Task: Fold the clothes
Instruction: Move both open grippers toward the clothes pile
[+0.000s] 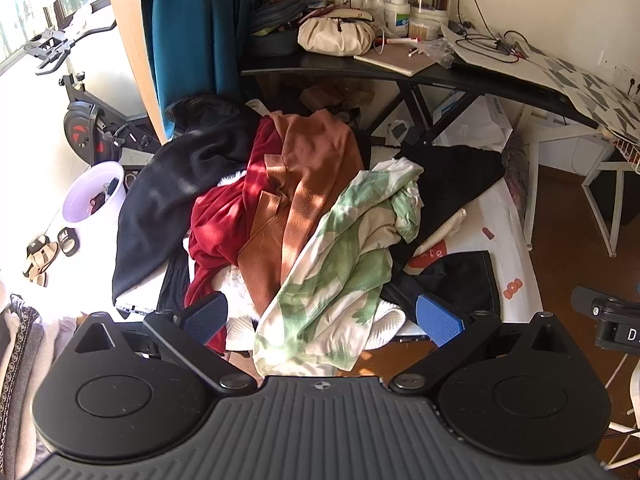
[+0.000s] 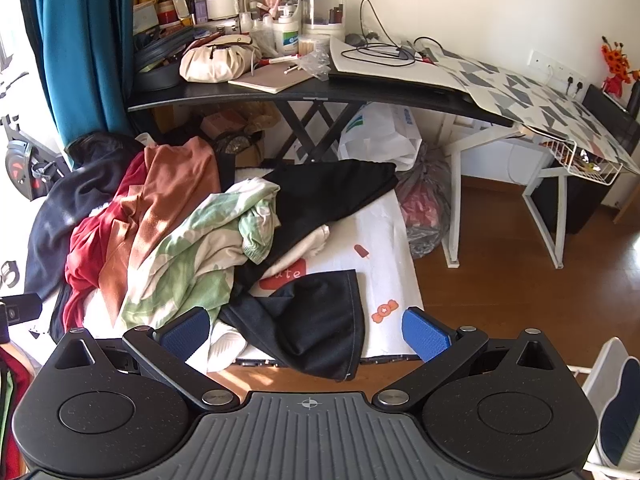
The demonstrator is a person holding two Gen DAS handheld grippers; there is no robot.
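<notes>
Two grippers up over the pile, both angled down and both spread wide with nothing between the blue pads. Left gripper (image 1: 320, 318) hangs above the near end of the green-and-cream leaf-print garment (image 1: 340, 264), whose hem droops past the edge of the white printed sheet (image 1: 508, 224). Right gripper (image 2: 306, 332) sits over a dark stitched-hem garment (image 2: 316, 320) at the sheet's near edge (its corner spills over the edge toward the wooden floor (image 2: 500, 280)). Moving outward: a rust-orange garment (image 1: 308, 184) lies draped over a red one (image 1: 224, 232), a big navy-black piece (image 1: 168, 196) on the left flank, another black garment (image 2: 332, 188) spread at the back. Behind it all, a black folding desk (image 2: 248, 94) crowded with cosmetics, and a teal curtain (image 1: 188, 28) to the left.
</notes>
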